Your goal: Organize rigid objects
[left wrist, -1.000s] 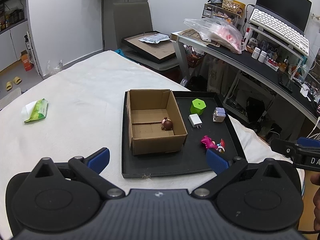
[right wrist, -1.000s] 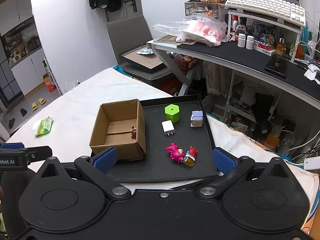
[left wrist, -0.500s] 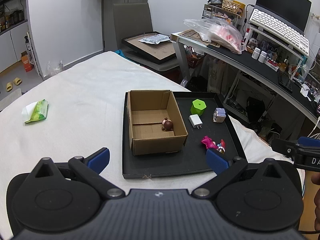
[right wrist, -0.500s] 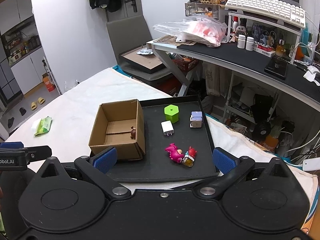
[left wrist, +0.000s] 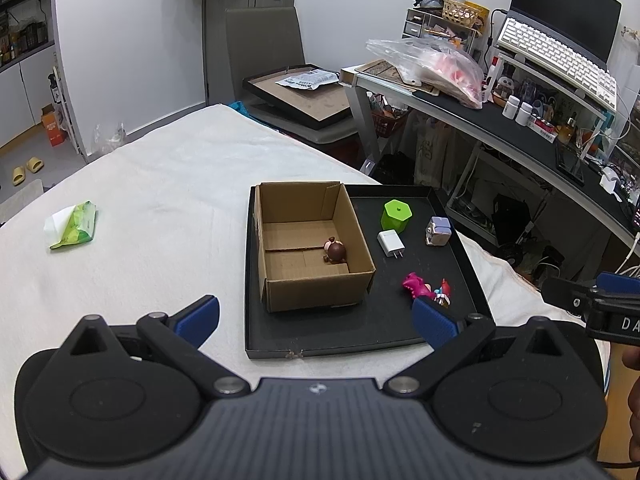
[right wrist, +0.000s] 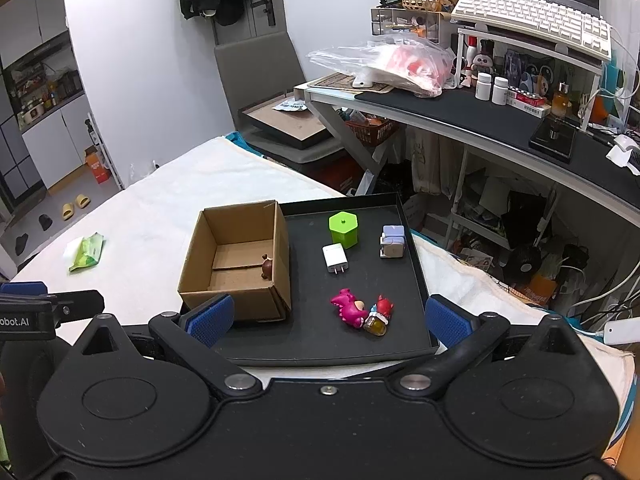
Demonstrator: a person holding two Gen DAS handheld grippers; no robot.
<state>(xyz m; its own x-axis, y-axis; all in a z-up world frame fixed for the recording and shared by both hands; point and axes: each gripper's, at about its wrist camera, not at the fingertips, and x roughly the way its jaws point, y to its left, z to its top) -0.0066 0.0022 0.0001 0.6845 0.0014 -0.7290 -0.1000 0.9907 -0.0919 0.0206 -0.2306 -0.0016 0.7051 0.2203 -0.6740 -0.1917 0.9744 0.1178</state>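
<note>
A bed covered with a white textured cloth [left wrist: 168, 200] carries a shallow black rectangular tray [left wrist: 360, 332] near its right edge. Well apart from the tray, toward the left side, a green-and-white soft packet [left wrist: 74, 229] lies flat on the cloth.

One shallow black tray [right wrist: 412, 256] carries one open brown cardboard box [right wrist: 240, 258] holding one small brown figurine [right wrist: 267, 267]. Outside the box lie one green hexagonal container [right wrist: 344, 230], one white plug charger [right wrist: 335, 257], one lavender-and-white cube [right wrist: 393, 241], one magenta dinosaur toy [right wrist: 349, 306] and one small red figure [right wrist: 385, 305]. One green wipes packet [right wrist: 86, 252] lies on the bed.
</note>
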